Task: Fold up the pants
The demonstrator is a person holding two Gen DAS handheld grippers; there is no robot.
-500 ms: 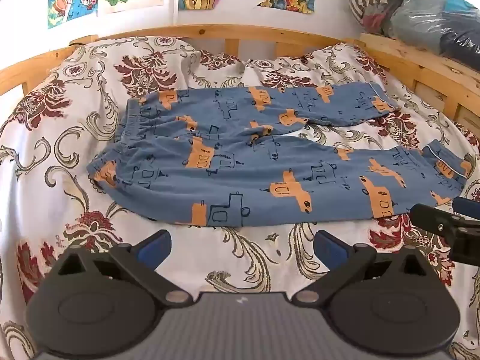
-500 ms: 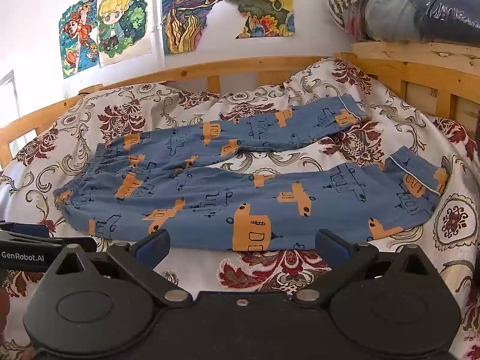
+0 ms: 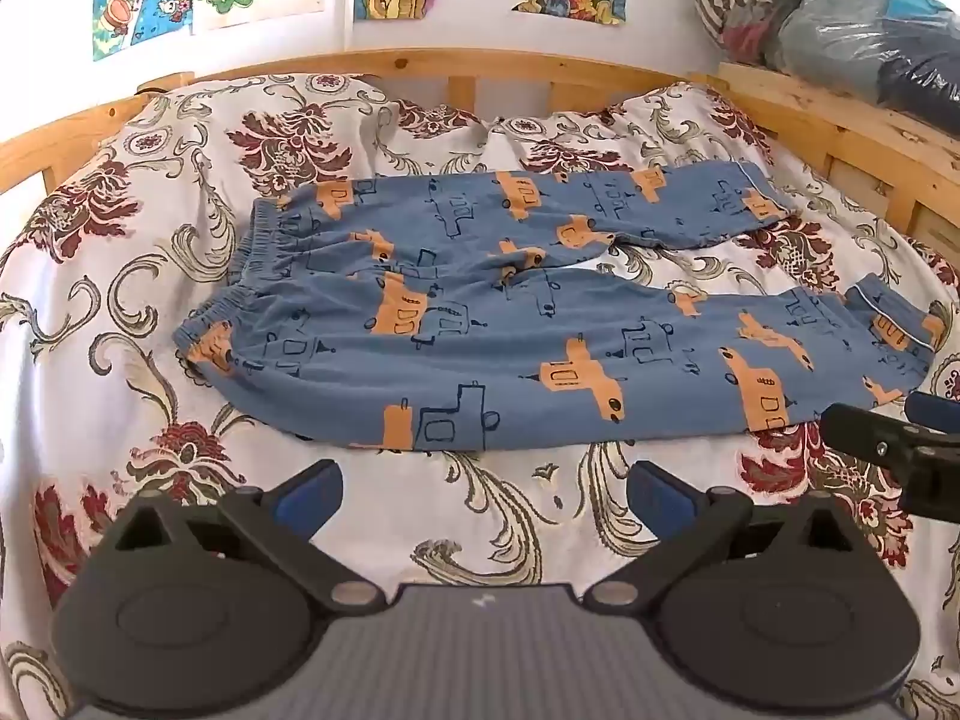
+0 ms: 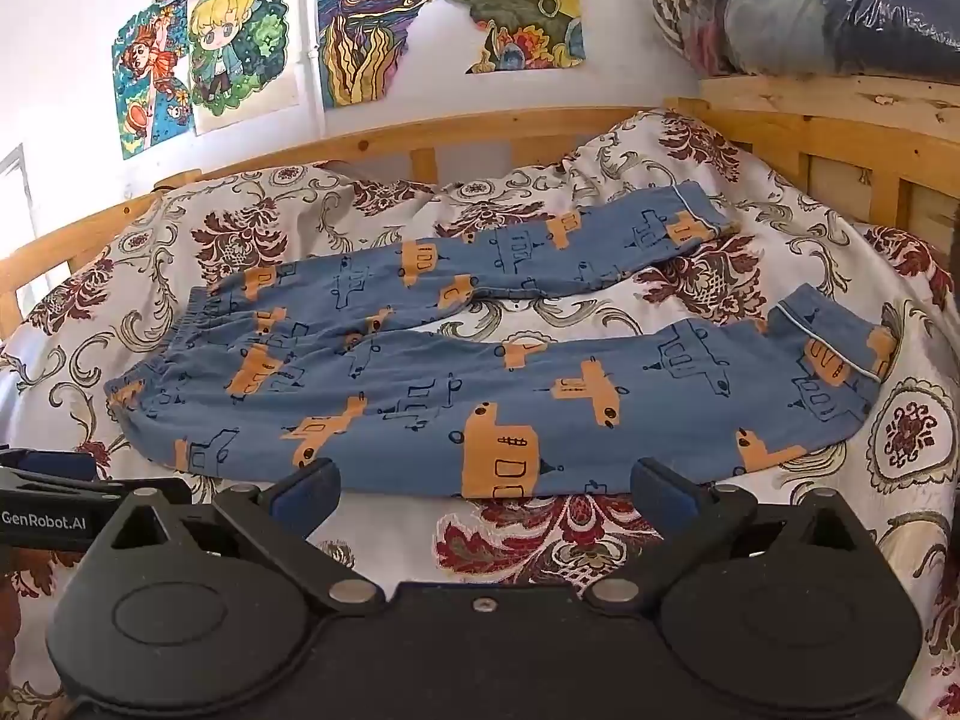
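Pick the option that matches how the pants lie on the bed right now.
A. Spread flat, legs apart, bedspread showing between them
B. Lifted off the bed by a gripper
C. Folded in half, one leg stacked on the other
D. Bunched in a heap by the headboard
A: the pants lie flat with floral bedspread visible between the two legs, and neither open gripper holds them.

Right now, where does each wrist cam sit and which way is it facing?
Left wrist: on the left gripper, low over the near edge of the bed, facing the headboard across the blue pants; own open blue-tipped fingers show, with the right gripper at the right edge.
Right wrist: on the right gripper, further right, same heading, near the lower leg's hem; the left gripper shows at the left edge.
Shared: pants, floral cover, headboard, wall drawings.
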